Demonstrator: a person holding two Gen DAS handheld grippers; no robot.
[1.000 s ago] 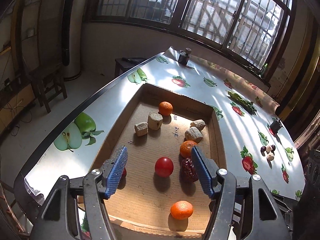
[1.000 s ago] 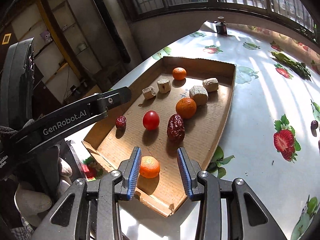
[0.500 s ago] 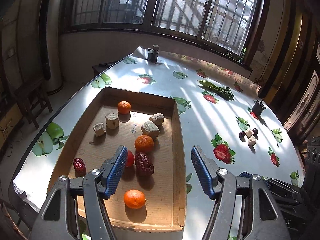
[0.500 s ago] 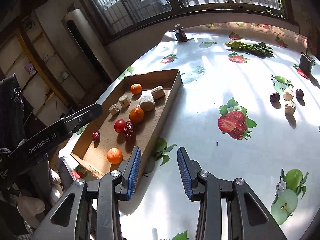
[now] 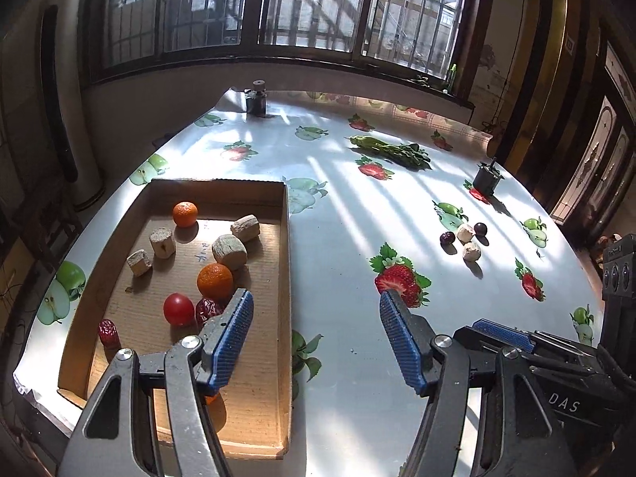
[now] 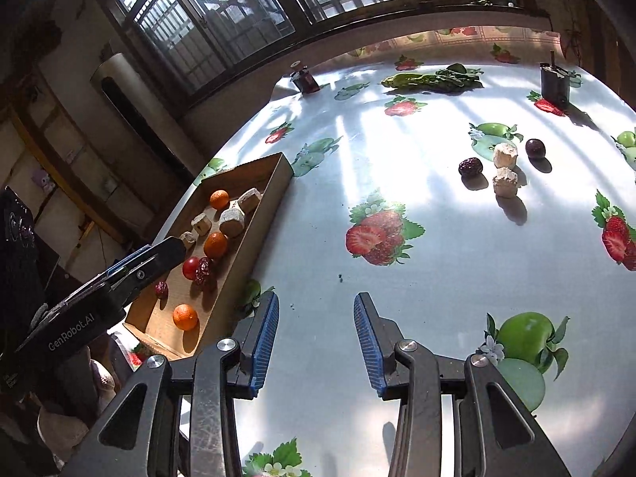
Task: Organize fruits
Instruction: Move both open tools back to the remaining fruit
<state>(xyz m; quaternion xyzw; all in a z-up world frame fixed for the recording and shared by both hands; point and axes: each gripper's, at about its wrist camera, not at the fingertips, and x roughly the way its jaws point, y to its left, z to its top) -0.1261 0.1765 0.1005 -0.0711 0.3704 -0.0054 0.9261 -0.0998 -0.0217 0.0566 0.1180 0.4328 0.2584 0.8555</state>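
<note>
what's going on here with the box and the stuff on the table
A person holds a left gripper and a right gripper, both open and empty. A shallow brown cardboard box already holds oranges, a red tomato, red dates and beige chunks. A small cluster of two dark fruits and two beige chunks lies loose on the fruit-print tablecloth.

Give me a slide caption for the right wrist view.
Open right claw hovers over fruit-print tablecloth, between brown cardboard tray of fruit and four loose pieces beyond.

Sun is streaming through barred windows (image 5: 302, 4) beyond the fingers, striping the fruit-print tablecloth (image 5: 357, 214); walls (image 5: 167, 95) are staying dim.
</note>
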